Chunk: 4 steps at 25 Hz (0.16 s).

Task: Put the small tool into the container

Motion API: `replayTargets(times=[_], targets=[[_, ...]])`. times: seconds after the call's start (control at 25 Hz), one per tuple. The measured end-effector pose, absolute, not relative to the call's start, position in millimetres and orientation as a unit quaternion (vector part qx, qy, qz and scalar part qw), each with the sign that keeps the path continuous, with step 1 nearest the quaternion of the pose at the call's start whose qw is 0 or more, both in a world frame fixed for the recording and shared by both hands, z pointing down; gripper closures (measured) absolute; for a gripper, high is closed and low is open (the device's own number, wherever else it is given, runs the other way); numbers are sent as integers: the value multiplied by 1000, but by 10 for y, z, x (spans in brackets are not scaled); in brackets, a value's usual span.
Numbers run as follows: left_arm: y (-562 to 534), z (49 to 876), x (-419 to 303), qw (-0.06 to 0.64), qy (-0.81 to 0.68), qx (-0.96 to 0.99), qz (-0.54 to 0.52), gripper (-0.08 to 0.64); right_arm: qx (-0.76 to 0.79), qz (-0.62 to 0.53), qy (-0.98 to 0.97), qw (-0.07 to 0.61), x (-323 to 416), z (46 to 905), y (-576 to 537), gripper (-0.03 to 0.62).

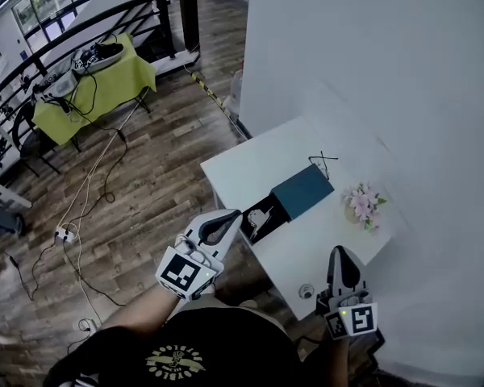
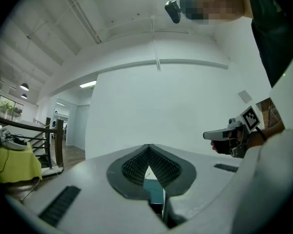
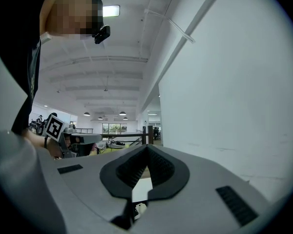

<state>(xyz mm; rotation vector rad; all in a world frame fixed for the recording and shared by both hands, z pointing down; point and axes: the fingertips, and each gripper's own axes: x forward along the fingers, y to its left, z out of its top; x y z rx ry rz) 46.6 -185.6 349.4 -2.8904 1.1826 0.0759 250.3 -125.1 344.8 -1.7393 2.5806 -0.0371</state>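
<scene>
Both sets of jaws are clenched with nothing between them. The left gripper (image 1: 230, 216) hangs at the counter (image 1: 250, 166) edge, just off the container's near-left end, tips pointing at it. Its own view shows the pads (image 2: 136, 165) meeting at the tip, with teal visible through the gap below. The right gripper (image 1: 339, 255) is well apart from the container, on its near-right side over the counter's front corner. Its pads (image 3: 162, 167) meet the same way.

The container (image 1: 303, 189) is a teal box, roughly mid-counter. A black panel (image 1: 264, 218) with a white figure touches its near-left end.

The small tool (image 1: 324, 164) is thin and black with crossed legs. It lies on the counter just beyond the container's far corner, not in it, and neither gripper is touching it.

The pink flowers (image 1: 363, 203) are just right of the container. A small whitish round item (image 1: 306, 291) is well apart from the container near the counter's front corner, and is also seen under the right jaws. Can't tell what it is.
</scene>
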Motion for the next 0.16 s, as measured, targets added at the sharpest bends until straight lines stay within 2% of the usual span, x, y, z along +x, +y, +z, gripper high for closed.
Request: replayTargets(times=[0.16], targets=[[-1772, 3506, 596, 5, 388, -921, 24, 554, -551, -23, 834, 20, 2605, 3505, -1280, 592]])
